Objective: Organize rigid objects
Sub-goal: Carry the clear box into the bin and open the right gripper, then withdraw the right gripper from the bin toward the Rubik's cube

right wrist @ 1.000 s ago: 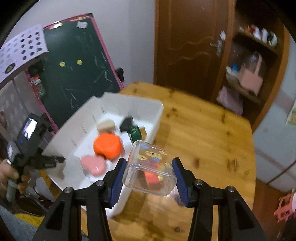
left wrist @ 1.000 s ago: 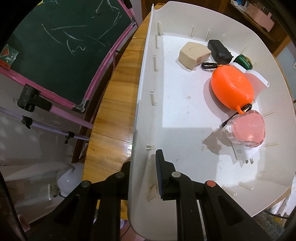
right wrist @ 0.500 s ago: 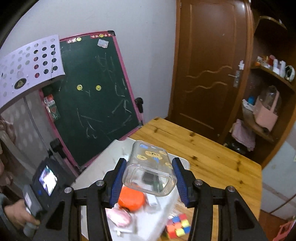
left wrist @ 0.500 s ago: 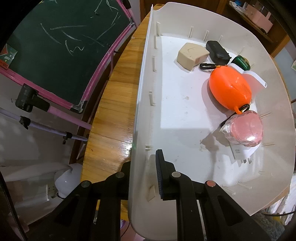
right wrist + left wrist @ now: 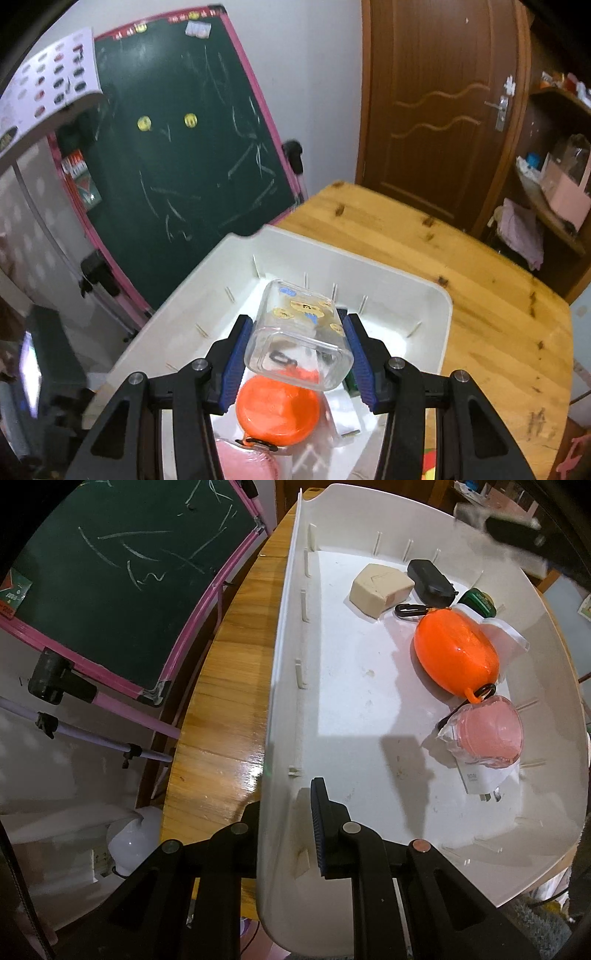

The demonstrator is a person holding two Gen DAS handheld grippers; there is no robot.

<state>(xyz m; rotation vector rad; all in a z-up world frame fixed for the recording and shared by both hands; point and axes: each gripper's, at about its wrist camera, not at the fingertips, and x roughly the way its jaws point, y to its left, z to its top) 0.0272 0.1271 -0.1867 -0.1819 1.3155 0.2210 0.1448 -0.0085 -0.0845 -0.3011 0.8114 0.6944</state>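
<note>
Right gripper [image 5: 299, 363] is clamping a clear plastic container [image 5: 297, 338] between its blue pads [image 5: 234, 363], the container lying tilted with its long axis running forward and upward along the fingers. Directly below and ahead, the white bin [image 5: 369, 260] is sitting on the wooden table [image 5: 480, 266], so the coming release appears to depend on the container hanging over the bin's interior rather than its rim. The orange case [image 5: 279, 410] and the pink item [image 5: 245, 461] are lying beneath the gripper, near the bin's right wall. Left gripper [image 5: 286, 830] is pinching the bin's near wall, jaws drawn together on it, apparently steadying it. Of the two, the right is the one carrying the load; bare floor lies toward the bin's left side [image 5: 351, 686].
</note>
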